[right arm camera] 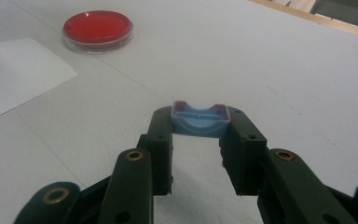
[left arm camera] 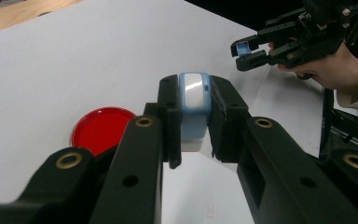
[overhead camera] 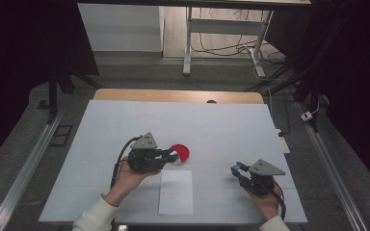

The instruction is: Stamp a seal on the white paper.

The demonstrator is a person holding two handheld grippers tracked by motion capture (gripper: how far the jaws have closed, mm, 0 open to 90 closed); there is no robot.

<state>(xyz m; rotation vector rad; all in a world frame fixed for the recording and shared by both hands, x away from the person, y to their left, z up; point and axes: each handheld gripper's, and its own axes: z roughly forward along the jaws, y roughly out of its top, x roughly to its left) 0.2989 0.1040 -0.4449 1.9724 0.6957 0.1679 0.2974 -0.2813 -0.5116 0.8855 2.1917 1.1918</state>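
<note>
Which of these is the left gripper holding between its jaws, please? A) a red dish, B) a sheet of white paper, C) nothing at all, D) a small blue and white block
D: in the left gripper view the left gripper has its jaws closed on a small blue and white block, while the red dish sits on the table beyond and the sheet of paper lies flat nearby.

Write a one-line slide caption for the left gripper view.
Left tool clamps a blue-and-white stamp upright above the red ink pad; the right tool holds its blue cap beyond.
</note>
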